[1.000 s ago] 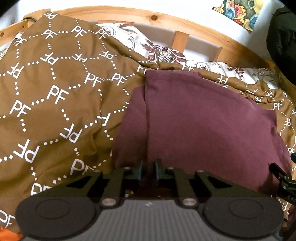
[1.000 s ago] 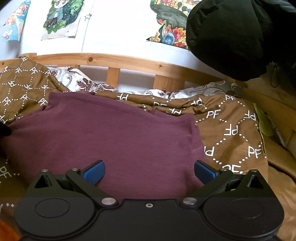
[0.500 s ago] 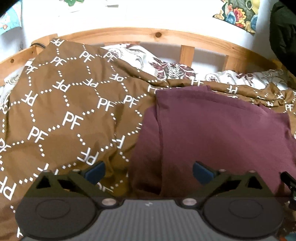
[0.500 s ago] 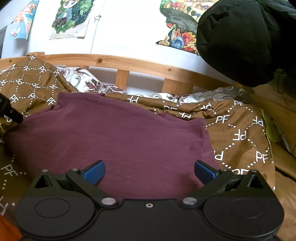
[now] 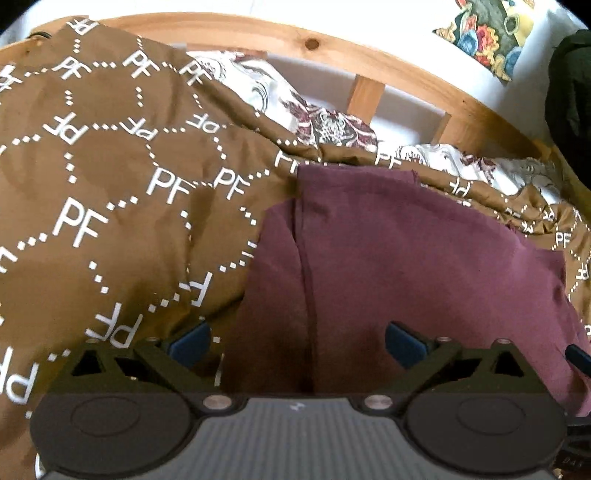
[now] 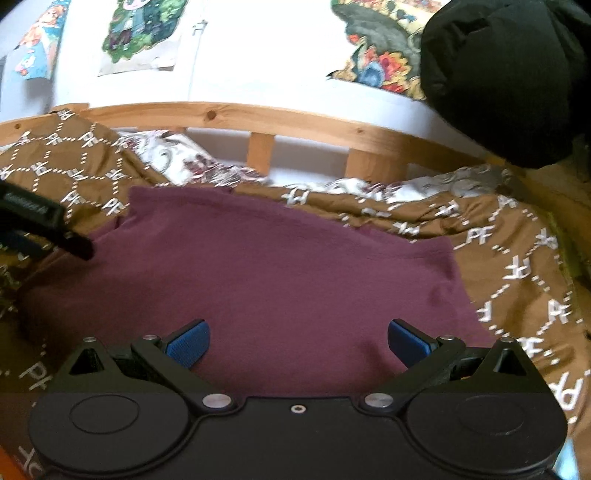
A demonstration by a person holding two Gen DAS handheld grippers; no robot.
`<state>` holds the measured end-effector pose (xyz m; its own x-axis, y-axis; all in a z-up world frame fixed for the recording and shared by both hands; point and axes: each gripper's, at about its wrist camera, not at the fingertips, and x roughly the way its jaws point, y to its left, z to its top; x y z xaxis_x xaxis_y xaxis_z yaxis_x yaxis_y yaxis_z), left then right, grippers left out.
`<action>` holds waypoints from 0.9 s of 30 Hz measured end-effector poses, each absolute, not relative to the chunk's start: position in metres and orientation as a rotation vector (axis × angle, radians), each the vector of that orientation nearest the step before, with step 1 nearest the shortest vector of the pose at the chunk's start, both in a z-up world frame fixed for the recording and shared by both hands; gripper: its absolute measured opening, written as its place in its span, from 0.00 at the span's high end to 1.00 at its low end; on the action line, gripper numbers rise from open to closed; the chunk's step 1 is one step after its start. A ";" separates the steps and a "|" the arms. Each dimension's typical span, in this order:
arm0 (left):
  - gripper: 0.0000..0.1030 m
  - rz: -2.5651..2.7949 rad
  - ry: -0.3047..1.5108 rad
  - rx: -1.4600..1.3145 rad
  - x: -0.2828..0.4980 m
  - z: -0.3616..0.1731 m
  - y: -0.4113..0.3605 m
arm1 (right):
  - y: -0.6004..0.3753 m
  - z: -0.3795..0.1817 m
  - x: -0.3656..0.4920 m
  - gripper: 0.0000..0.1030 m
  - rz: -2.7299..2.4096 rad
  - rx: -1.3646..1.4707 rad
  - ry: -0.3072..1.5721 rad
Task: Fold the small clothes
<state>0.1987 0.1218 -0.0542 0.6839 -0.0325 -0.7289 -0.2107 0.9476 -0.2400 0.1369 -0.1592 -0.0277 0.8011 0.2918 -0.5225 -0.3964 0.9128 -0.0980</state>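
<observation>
A folded maroon garment [image 5: 406, 266] lies flat on a brown "PF" patterned blanket [image 5: 110, 192]; it also shows in the right wrist view [image 6: 277, 266]. Its left edge has a folded-over flap [image 5: 280, 280]. My left gripper [image 5: 297, 341] is open and empty, just above the garment's near left part. My right gripper [image 6: 297, 339] is open and empty above the garment's near edge. The left gripper also shows at the left edge of the right wrist view [image 6: 40, 221].
A wooden bed rail [image 6: 295, 122] runs along the back by the white wall. A floral sheet [image 5: 325, 122] shows behind the blanket. A black bulky garment [image 6: 506, 74] hangs at upper right. Posters [image 6: 144, 33] are on the wall.
My left gripper was shut on the garment's left edge one second ago; it has opened, let the cloth go and drawn back. The right gripper has stayed open and shifted slightly.
</observation>
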 end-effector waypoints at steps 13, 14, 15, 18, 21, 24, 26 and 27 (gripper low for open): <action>0.01 0.127 0.852 -0.216 0.198 -0.070 0.109 | -0.173 -0.053 0.148 0.00 0.413 -0.103 0.647; 0.01 0.131 0.854 -0.218 0.198 -0.070 0.108 | -0.174 -0.052 0.148 0.00 0.414 -0.099 0.647; 0.01 0.133 0.856 -0.219 0.198 -0.070 0.108 | -0.174 -0.052 0.148 0.00 0.415 -0.095 0.647; 0.01 0.136 0.859 -0.226 0.198 -0.070 0.108 | -0.175 -0.052 0.148 0.00 0.417 -0.093 0.646; 0.01 0.134 0.860 -0.228 0.199 -0.070 0.109 | -0.175 -0.052 0.149 0.00 0.417 -0.091 0.646; 0.01 0.132 0.859 -0.230 0.199 -0.071 0.110 | -0.175 -0.052 0.148 0.00 0.417 -0.091 0.646; 0.01 0.132 0.859 -0.230 0.199 -0.071 0.110 | -0.175 -0.052 0.148 0.00 0.417 -0.091 0.645; 0.01 0.133 0.859 -0.230 0.199 -0.071 0.109 | -0.175 -0.052 0.148 0.00 0.417 -0.090 0.645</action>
